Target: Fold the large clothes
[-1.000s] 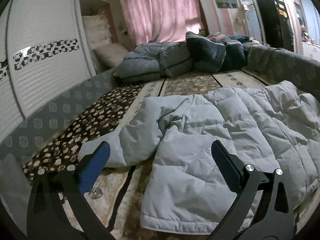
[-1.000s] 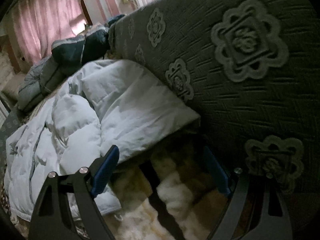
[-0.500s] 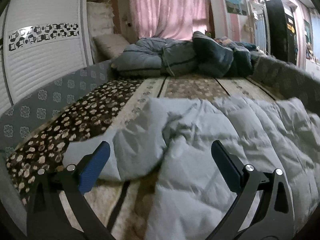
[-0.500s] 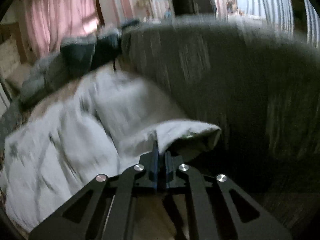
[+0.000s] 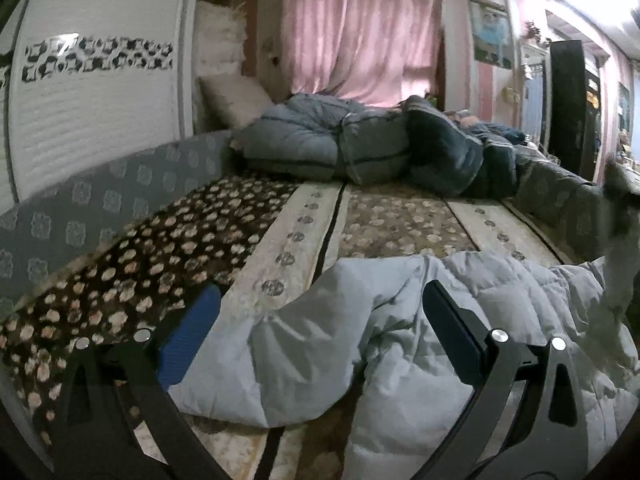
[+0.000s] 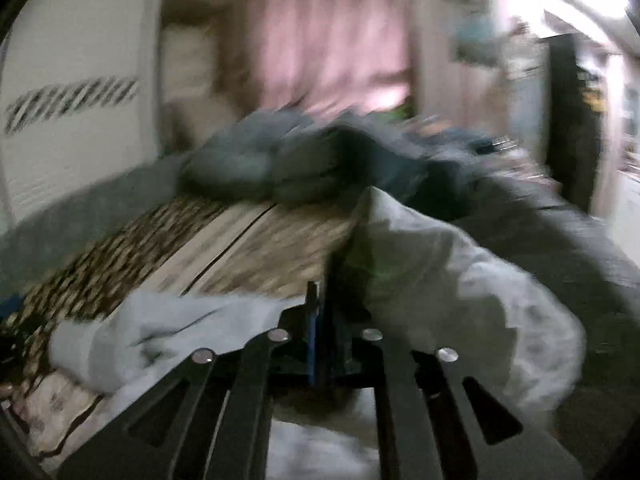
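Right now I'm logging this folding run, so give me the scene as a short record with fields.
garment: pale blue puffer jacket, spread rumpled on the bed
surface: patterned bedspread
left hand-held gripper: open, over the jacket's near sleeve, gripping nothing
right hand-held gripper: shut on a lifted part of the jacket; view blurred
background: pile of dark blue bedding at the far end, pink curtain behind
fold status: not yet folded
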A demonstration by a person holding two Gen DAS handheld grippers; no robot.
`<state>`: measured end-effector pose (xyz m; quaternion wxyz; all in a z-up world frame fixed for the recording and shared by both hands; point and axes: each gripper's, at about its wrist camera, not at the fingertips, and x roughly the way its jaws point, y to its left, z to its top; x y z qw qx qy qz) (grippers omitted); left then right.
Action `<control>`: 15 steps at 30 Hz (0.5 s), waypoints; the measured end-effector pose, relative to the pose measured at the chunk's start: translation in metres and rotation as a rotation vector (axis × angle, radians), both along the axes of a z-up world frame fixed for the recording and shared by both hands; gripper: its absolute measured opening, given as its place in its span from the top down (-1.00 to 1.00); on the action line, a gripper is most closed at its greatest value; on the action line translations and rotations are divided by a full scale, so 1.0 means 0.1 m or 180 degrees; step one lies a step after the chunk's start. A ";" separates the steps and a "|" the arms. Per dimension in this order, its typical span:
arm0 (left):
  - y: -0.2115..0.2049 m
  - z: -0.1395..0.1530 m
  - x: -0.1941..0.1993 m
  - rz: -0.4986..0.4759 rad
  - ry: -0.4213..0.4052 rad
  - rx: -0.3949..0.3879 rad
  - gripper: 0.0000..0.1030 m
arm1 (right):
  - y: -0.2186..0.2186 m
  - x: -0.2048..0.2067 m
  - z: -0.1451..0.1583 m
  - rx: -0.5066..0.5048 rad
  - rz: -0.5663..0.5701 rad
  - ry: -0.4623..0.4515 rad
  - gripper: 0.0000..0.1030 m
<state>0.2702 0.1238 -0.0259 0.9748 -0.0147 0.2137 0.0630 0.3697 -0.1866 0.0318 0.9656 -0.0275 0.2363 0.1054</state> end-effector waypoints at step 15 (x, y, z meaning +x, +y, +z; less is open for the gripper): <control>-1.29 -0.28 0.47 -0.0727 0.0379 -0.0239 -0.94 | -1.69 -0.92 -0.47 0.0097 -0.1073 -0.0062 -0.96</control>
